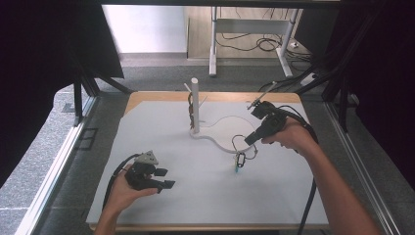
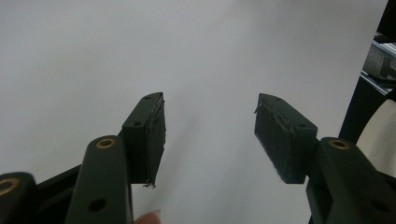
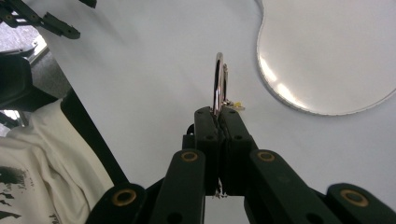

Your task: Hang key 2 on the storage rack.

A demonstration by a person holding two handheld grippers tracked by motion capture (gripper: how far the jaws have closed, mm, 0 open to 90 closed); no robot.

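Beside the white stand (image 1: pixel 195 105), the right gripper (image 1: pixel 249 138) has its jaws clamped on what looks like a key ring (image 3: pixel 218 84); the left gripper (image 2: pixel 210 135) has its jaws apart.

Right gripper (image 1: pixel 250 138) above table (image 1: pixel 205 205), off right of stand base (image 1: pixel 222 128); post (image 1: pixel 195 105) beyond, to its left. Key ring (image 3: pixel 218 84) between its jaws, sticking out past tips; keys (image 1: pixel 239 160) hanging just below. Left gripper (image 1: pixel 164 178) well apart, near front-left, over bare table.
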